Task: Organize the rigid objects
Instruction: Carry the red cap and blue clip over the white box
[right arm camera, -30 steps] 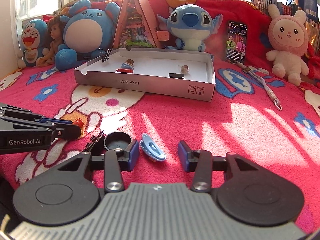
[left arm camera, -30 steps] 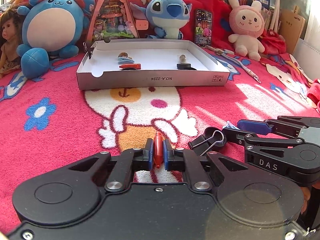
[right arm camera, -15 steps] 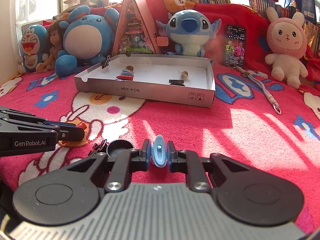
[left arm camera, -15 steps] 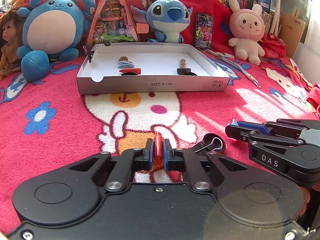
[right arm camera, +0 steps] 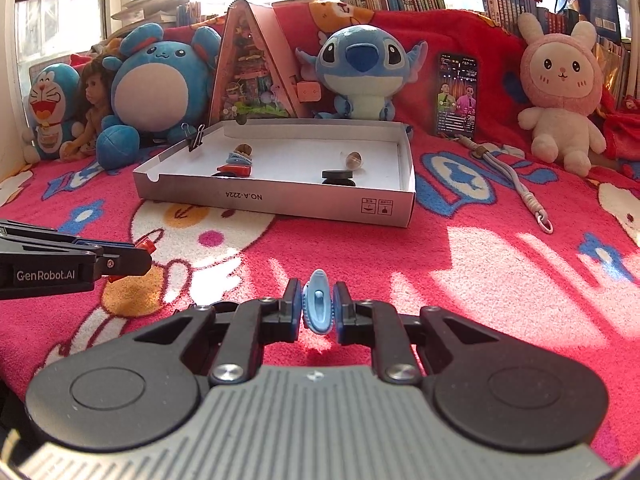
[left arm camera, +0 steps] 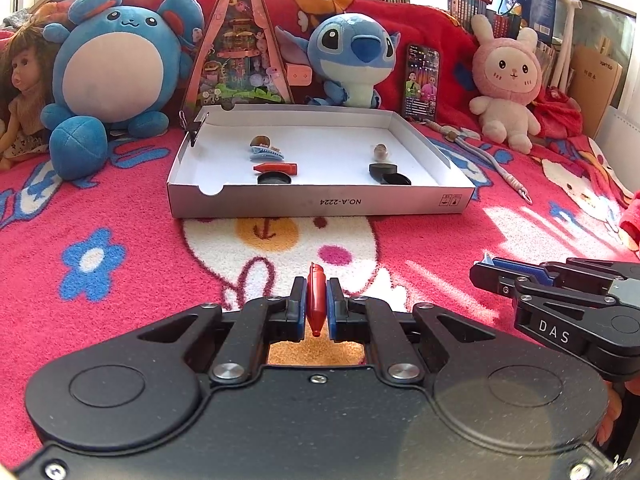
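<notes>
My left gripper [left arm camera: 316, 304] is shut on a small red pen-like piece [left arm camera: 315, 300] and holds it above the red blanket. My right gripper [right arm camera: 316, 304] is shut on a light blue hair clip [right arm camera: 317, 302], also lifted. Ahead lies a shallow white cardboard box [left arm camera: 320, 200], also seen in the right wrist view [right arm camera: 280, 202]. It holds a red piece [left arm camera: 276, 168], a blue clip [left arm camera: 266, 154], black round lids [left arm camera: 388, 172] and a small shell-like object [left arm camera: 380, 151]. A binder clip [left arm camera: 195, 128] grips its far left corner.
Plush toys line the back: a blue round one [left arm camera: 116, 68], a blue alien [left arm camera: 352, 52], a pink bunny [left arm camera: 506, 80] and a doll [left arm camera: 20, 92]. A triangular display case [left arm camera: 240, 52], a phone [left arm camera: 420, 80] and a grey lanyard [left arm camera: 492, 160] lie near the box.
My right gripper closed on the blue hair clip and lifted it. Both grippers rose from the blanket; the black binder clip and lid near them have left view.
</notes>
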### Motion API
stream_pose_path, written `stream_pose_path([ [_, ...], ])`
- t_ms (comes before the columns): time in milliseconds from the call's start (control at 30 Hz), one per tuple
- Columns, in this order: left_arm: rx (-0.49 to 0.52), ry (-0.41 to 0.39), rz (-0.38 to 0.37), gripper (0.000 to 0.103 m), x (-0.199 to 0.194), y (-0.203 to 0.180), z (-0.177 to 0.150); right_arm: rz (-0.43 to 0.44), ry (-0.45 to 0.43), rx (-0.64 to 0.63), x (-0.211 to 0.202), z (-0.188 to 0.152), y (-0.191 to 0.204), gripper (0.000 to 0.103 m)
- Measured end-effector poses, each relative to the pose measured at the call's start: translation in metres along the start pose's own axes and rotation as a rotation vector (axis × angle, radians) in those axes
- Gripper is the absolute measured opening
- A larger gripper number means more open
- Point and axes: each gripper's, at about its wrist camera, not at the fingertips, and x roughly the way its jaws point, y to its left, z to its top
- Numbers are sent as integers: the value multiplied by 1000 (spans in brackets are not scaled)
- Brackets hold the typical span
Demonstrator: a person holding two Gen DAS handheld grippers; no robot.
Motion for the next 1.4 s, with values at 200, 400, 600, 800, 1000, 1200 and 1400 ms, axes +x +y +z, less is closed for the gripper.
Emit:
stream_pose_path([
  [200,-18,-30,12,10,5,9,23,-14,-13,33,6,15,-8,21],
  [400,-38,-45,24,10,12,18,43,-19,-26,57,14,31,-15,21],
  [600,-58,-52,35,10,23,27,63,-19,-41,67,24,51,-20,21],
  [800,-76,-58,39,10,37,33,86,-12,-33,91,40,71,-29,21],
  [1000,-119,-22,21,10,63,41,108,-4,-19,107,58,91,-37,21],
  [1200,-137,19,14,10,88,45,130,17,20,151,80,111,-45,21],
  [1400,-161,68,9,10,117,49,155,61,61,236,106,135,-57,21],
])
